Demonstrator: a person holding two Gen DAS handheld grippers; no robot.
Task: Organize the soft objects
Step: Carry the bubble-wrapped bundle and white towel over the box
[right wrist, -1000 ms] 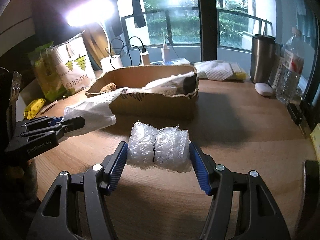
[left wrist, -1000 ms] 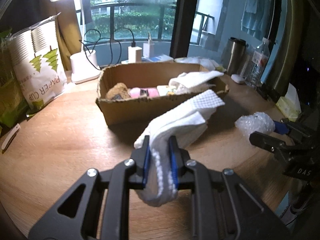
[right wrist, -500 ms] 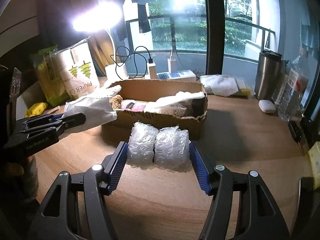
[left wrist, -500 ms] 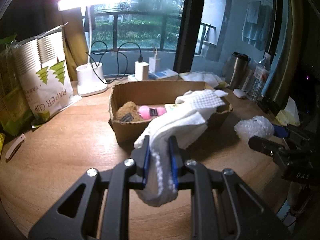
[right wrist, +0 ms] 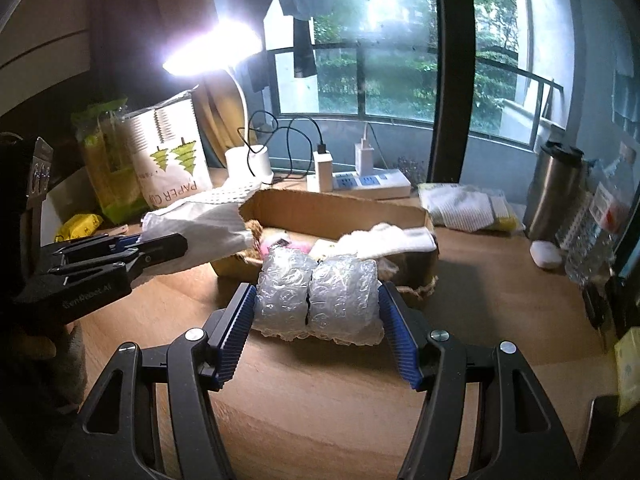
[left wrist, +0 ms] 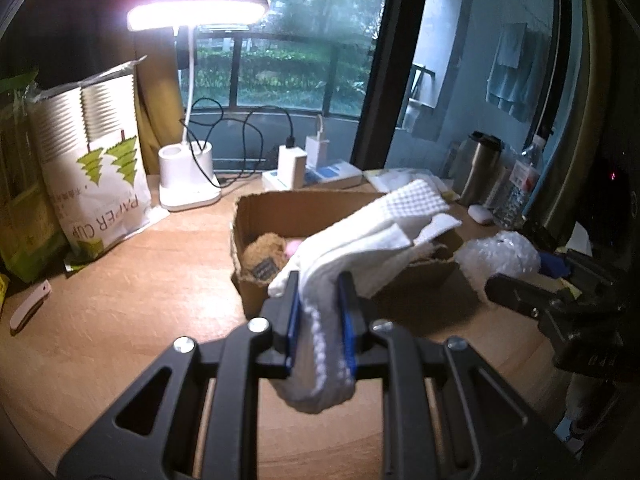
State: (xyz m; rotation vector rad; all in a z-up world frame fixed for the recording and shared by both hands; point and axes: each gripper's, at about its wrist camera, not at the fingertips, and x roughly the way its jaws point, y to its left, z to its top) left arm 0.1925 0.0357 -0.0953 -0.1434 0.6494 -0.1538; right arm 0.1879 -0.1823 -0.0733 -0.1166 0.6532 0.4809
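The left gripper (left wrist: 321,322) clamps a white cloth (left wrist: 372,236); the right gripper's (right wrist: 318,334) jaws grip a bubble-wrap bundle (right wrist: 318,292) before the cardboard box (right wrist: 340,208).

your left gripper (left wrist: 321,316) points forward and tilts downward, its two blue-padded jaws drawn close together and clamped on a white cloth (left wrist: 372,236) that sticks out ahead of the fingertips and hangs below them. your right gripper (right wrist: 316,304) tilts down at a similar slant, its jaws standing much wider apart, each ribbed blue pad pressed against one side of a roll of bubble wrap (right wrist: 316,294). in the right wrist view your left gripper sits off to the left, level with the right one.
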